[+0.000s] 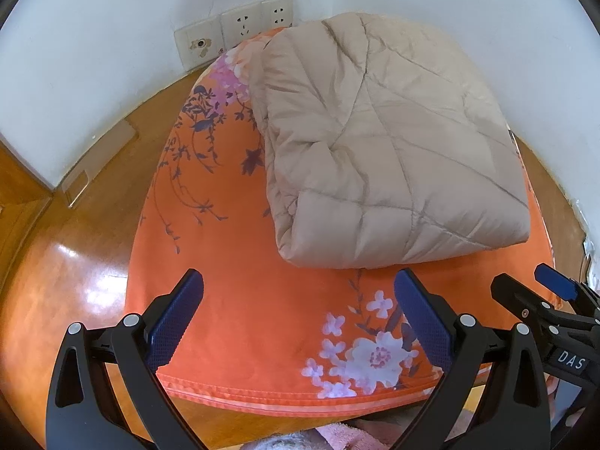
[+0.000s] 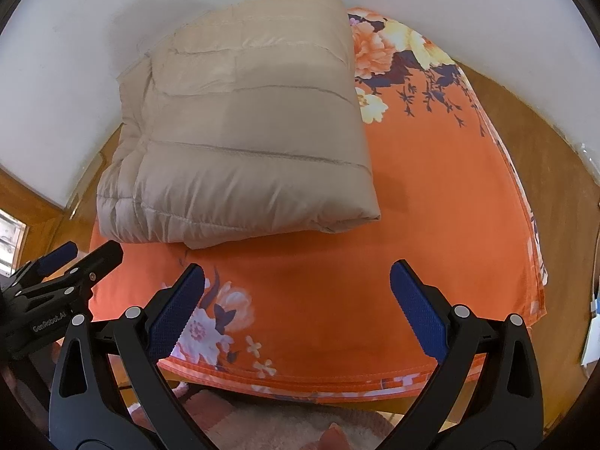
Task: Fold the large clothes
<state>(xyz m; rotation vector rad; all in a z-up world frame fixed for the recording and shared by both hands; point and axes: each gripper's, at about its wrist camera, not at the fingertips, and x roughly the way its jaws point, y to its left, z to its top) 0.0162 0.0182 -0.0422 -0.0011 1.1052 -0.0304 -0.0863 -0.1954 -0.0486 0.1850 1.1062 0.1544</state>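
Note:
A beige quilted down jacket (image 1: 378, 142) (image 2: 247, 131) lies folded into a thick bundle on an orange floral cloth (image 1: 240, 247) (image 2: 431, 202), toward the far side by the wall. My left gripper (image 1: 298, 288) hovers open above the cloth's near part, short of the bundle, holding nothing. My right gripper (image 2: 296, 281) is also open and empty, above the near cloth just in front of the bundle. Each gripper shows in the other's view: the right gripper (image 1: 525, 285) at the right edge, the left gripper (image 2: 86, 255) at the left edge.
The cloth covers a wooden table (image 1: 75, 273) set against a white wall (image 1: 93, 56) with wall sockets (image 1: 240, 30). A pink fluffy fabric (image 2: 262, 423) sits below the table's near edge. Wooden furniture (image 2: 22, 202) stands at the left.

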